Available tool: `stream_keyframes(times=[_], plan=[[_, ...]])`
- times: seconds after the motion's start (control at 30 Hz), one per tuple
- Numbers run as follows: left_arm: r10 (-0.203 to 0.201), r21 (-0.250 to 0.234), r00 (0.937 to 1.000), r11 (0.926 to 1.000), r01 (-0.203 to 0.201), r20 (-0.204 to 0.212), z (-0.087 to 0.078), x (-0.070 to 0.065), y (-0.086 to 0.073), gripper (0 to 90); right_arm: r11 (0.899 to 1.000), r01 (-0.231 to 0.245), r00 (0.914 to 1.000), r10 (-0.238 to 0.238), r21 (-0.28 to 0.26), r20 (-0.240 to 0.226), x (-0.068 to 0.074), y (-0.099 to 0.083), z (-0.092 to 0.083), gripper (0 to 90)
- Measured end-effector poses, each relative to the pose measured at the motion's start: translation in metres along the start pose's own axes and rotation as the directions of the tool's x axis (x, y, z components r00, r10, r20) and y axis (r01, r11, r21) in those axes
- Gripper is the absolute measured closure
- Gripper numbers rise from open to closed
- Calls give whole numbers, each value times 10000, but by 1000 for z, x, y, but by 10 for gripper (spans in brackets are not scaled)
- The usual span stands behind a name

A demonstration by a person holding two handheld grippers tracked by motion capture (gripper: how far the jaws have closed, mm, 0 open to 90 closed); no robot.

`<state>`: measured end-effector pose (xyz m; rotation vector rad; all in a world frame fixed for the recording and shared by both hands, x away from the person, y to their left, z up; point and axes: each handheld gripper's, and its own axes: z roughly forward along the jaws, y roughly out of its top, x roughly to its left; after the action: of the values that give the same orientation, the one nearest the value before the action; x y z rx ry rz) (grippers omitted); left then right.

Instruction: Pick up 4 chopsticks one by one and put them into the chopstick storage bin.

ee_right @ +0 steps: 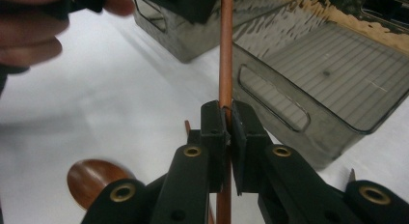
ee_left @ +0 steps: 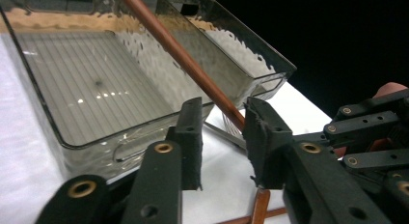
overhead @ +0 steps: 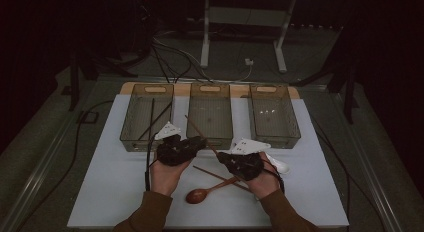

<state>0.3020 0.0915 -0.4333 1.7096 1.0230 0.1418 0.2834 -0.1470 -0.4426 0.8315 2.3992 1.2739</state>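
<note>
Our right gripper (ee_right: 228, 132) pinches the chopstick (ee_right: 225, 60) tight, raised over the tabletop (overhead: 125, 187) before the middle bin (overhead: 210, 114). Our left gripper (ee_left: 223, 137) stands part-spread around it, one pad touching.

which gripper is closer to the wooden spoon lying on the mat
Right. The right gripper sits just above and to the right of the wooden spoon, right by its handle, while clamping a brown chopstick. The left gripper is farther up, near the trays.
</note>
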Motion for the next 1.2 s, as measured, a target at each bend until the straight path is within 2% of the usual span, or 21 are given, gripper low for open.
stream_keyframes(times=[0.13,0.4,0.57,0.77,0.97,1.07,1.2], plan=[[-82,52,9998,10000,81,199,5,-2,-2,750,9999,-37,10000,38,-96,65,2,2,2,851],[-552,-136,9975,9983,558,448,10,-3,-5,742,9995,-254,9996,257,-210,125,2,1,5,851],[-696,-257,9960,9971,711,553,12,-4,-4,751,9990,-310,9994,316,-336,170,3,2,6,850],[-898,-382,9937,9950,925,672,13,-5,-4,795,9982,-489,9988,490,-361,5,4,2,8,850],[-957,-460,9929,9940,991,707,14,-6,-3,808,9967,-657,9978,657,-483,-9,5,4,9,850],[-896,-428,9924,9947,934,841,15,-8,-2,841,9964,-731,9973,727,-438,-105,4,3,10,849],[-800,-368,9937,9959,831,785,15,-11,0,861,9949,-889,9958,878,-466,-262,2,3,11,839]])
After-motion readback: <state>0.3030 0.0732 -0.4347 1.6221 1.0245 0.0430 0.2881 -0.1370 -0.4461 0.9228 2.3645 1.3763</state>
